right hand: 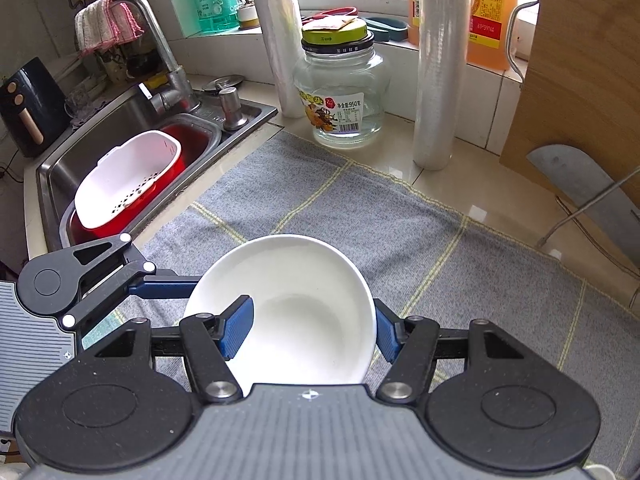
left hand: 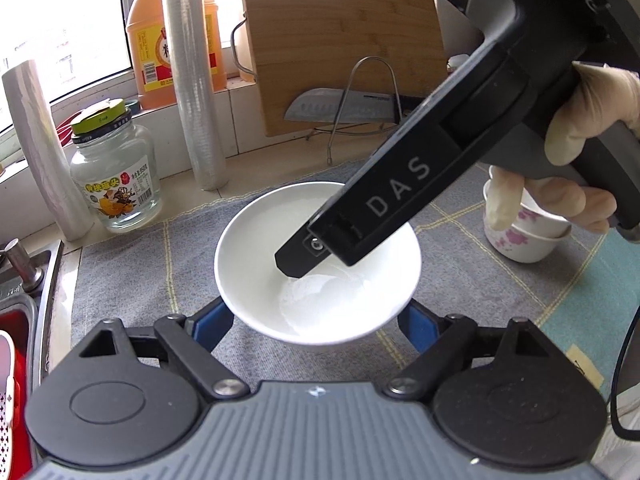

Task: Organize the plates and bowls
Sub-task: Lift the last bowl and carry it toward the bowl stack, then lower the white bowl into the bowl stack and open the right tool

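Observation:
A white bowl sits on the grey checked mat. My left gripper is open, its blue fingers under the bowl's near rim on both sides. My right gripper reaches over from the right; its left finger is inside the bowl and its right finger outside the rim, jaws wide and not clamped. In the left wrist view the right gripper's black body dips into the bowl. A stack of small flower-patterned bowls stands at the right.
A glass jar and two rolls of cling film stand behind the mat. A cutting board and knife on a rack lean at the back. The sink with a red-and-white colander lies left.

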### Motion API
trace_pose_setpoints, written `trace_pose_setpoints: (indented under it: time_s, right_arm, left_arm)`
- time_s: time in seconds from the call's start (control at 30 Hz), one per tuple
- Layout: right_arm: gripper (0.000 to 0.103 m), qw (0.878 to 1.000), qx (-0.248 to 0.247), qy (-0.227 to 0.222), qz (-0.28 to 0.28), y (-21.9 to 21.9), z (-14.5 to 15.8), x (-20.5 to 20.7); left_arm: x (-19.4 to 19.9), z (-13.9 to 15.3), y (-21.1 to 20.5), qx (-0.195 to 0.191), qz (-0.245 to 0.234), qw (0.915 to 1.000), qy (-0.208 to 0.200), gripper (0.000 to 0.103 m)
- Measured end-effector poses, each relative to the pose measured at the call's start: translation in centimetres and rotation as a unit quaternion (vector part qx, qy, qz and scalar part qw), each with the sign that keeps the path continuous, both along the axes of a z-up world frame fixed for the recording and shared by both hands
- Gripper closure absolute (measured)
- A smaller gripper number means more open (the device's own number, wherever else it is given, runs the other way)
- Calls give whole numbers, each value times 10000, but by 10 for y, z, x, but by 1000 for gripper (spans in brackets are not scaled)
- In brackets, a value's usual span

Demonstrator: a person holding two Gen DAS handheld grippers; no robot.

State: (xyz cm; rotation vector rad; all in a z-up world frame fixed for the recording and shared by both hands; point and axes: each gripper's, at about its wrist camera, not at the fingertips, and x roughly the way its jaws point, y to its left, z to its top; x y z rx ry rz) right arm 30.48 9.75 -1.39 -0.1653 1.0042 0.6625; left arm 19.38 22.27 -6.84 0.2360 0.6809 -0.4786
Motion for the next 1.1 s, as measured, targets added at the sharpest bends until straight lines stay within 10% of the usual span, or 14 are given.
trace_pose_setpoints:
  time_s: [1.1]
  right_arm:
    - [34,9870,-60,-677,-1455,-148,51,-88]
  left_arm:
    - [-31,40,-119,-111,-1734,9841,-370,15]
